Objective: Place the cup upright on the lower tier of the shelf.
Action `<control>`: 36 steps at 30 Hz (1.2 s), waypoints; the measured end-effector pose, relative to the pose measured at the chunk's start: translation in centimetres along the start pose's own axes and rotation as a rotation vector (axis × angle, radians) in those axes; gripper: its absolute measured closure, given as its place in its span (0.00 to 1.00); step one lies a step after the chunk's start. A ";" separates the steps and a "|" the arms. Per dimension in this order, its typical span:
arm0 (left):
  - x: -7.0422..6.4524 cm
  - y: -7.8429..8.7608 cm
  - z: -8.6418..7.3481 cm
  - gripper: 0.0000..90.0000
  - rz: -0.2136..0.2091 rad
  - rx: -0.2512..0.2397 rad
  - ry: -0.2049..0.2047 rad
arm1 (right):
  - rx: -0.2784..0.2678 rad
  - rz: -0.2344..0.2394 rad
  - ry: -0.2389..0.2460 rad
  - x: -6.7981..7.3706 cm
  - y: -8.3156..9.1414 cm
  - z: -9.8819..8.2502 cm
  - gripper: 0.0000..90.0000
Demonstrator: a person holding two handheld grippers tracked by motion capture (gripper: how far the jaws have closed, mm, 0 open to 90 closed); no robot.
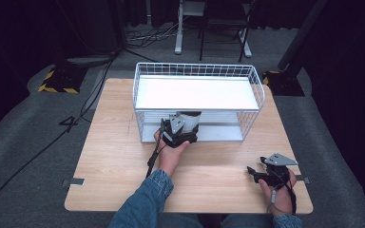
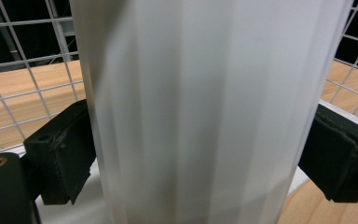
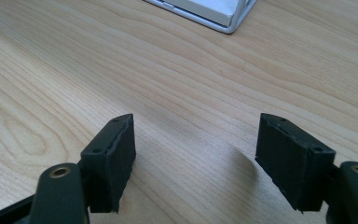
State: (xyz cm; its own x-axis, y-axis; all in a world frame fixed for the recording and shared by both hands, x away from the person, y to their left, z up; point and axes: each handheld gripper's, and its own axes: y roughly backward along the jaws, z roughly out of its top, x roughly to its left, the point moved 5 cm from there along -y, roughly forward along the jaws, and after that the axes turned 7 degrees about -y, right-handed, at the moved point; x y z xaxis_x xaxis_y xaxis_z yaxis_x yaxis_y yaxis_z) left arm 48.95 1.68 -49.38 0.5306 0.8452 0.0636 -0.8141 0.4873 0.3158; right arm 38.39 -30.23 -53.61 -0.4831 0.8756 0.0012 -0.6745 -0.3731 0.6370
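Dark curtains and grey carpet surround the light wooden desk [image 1: 123, 156], which carries a white wire-mesh two-tier rack [image 1: 197, 92]. At the rack's open front, the left tongs [image 1: 179, 129] pinch a pale, translucent upright cylinder [image 2: 205, 112] between both pads. Near the desk's right front corner, the right tongs [image 1: 253, 172] hover spread, holding nothing.

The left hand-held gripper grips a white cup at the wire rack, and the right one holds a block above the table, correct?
Not quite. The right hand-held gripper is open with nothing between its jaws, as the right gripper view shows. The left hand-held gripper does grip the white cup at the wire rack.
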 end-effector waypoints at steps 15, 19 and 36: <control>0.5 -1.7 -1.9 0.10 -0.017 0.053 0.031 | 0.001 0.001 0.004 0.0 0.0 0.0 0.31; 0.5 -1.7 -1.9 0.10 -0.012 0.060 0.022 | 0.001 -0.001 0.005 0.1 0.0 0.0 0.32; 0.6 -2.0 -2.1 0.09 -0.026 0.125 0.011 | 0.001 0.001 0.004 0.1 0.0 0.0 0.31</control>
State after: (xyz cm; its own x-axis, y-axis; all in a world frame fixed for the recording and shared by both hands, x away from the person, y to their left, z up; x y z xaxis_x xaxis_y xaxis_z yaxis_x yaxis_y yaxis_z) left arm 50.43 1.65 -51.99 0.5476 0.8356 0.0436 -0.7643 0.4783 0.4325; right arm 38.34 -30.19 -53.60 -0.4861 0.8739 -0.0018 -0.6739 -0.3735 0.6375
